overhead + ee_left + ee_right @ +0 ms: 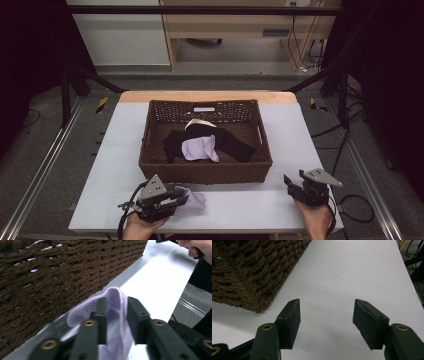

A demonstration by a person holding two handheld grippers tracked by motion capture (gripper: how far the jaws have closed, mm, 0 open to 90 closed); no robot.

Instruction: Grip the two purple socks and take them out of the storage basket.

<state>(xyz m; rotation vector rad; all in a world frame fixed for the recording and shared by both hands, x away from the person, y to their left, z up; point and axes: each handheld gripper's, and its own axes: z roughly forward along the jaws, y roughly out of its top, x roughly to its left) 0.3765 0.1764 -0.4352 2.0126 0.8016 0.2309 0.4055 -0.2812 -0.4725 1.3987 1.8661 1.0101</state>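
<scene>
A brown wicker basket [205,172] stands in the middle of the table and holds a black garment [236,145], a lilac cloth [200,148] and a cream piece [197,123]. In front of the basket's near left corner, my left gripper [182,198] is shut on a second lilac cloth [196,201]. The left gripper view shows that cloth [114,293] bunched between the jaws of my left gripper [117,301], close to the basket wall [62,272]. My right gripper [294,181] hovers open and holds nothing at the near right; its own view has the right gripper [327,305] over bare table beside the basket corner [254,270].
The white table sheet [295,145] runs around the basket, with a bare strip [352,270] on the right. Metal rails and cables lie on the floor on both sides. The person's other hand [197,247] appears at the top right of the left gripper view.
</scene>
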